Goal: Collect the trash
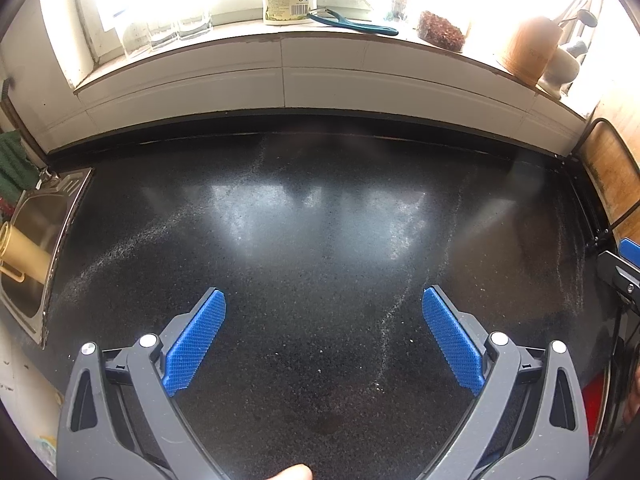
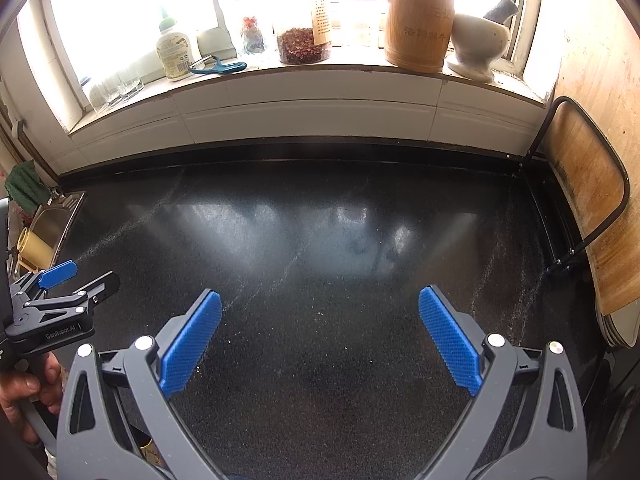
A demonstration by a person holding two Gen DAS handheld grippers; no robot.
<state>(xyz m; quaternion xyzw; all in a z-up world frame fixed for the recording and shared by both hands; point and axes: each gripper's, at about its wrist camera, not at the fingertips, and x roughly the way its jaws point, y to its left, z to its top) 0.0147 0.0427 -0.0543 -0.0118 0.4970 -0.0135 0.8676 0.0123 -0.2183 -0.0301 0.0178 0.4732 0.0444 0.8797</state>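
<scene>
No trash shows on the dark desk [image 2: 320,360], so how it handles and where to hold it cannot be judged; only pale crumbs [image 2: 320,314] lie there, while the left gripper [image 1: 323,308] and right gripper [image 2: 320,308] hover, fingers spread wide, empty.

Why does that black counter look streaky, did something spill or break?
Nothing looks broken. Pale powdery streaks cross the black countertop, with a few light crumbs. The sill items stand upright, and both claws, left and right, hang open and empty.
</scene>
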